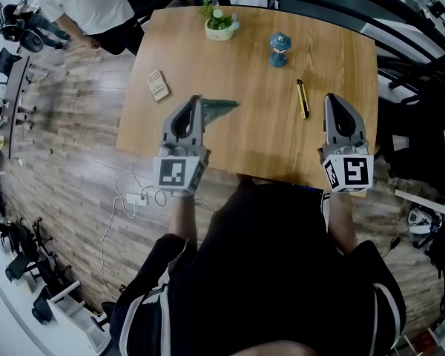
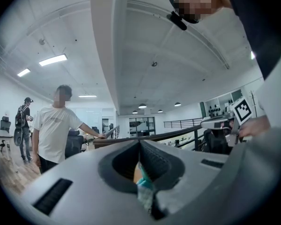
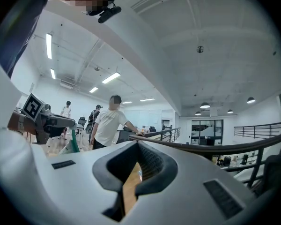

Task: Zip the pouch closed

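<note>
Occupying the near-left part of the wooden table [image 1: 252, 50]: green pouch [image 1: 221, 110], long axis running across the table toward its right side. Left gripper [image 1: 199, 101], table's near-left, jaws clamped on the pouch's left end. Right gripper [image 1: 331, 99], table's near-right, well apart from the pouch, jaws closed on nothing. It likely has to cross leftward for the zipper.

Bare tabletop [image 1: 263, 136] lies open between pouch [image 1: 221, 109] and pen [image 1: 302, 99]; plant [image 1: 221, 24], figurine [image 1: 279, 49] and card [image 1: 158, 85] stand farther off.
</note>
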`<state>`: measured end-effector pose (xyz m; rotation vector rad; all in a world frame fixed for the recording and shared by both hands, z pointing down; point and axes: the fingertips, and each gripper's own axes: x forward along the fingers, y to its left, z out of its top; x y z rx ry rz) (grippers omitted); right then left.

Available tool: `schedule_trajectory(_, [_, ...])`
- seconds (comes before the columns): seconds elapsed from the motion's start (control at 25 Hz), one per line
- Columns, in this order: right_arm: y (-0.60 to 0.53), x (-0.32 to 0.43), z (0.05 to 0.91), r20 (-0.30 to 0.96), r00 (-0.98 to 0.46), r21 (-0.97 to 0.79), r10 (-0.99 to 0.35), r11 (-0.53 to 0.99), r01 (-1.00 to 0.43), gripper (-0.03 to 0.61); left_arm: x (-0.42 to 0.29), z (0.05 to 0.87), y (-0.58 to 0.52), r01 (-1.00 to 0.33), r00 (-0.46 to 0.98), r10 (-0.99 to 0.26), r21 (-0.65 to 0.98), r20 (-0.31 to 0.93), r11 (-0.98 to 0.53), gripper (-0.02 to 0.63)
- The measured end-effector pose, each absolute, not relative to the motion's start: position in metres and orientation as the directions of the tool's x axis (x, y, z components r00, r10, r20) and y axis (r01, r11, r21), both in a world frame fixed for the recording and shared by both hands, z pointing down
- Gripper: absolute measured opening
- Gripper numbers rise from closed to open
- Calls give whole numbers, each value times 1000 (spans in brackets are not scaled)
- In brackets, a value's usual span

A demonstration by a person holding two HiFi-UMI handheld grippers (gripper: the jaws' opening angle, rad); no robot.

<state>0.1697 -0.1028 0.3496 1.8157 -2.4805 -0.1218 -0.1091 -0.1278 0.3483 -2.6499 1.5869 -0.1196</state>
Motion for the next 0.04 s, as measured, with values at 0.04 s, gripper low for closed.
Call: schedule_trajectory(0.04, [-102,170,350,5,-301,100,-954,300,-949,12,-109,348,-127,-883,461,-886,-77,45,-463,4])
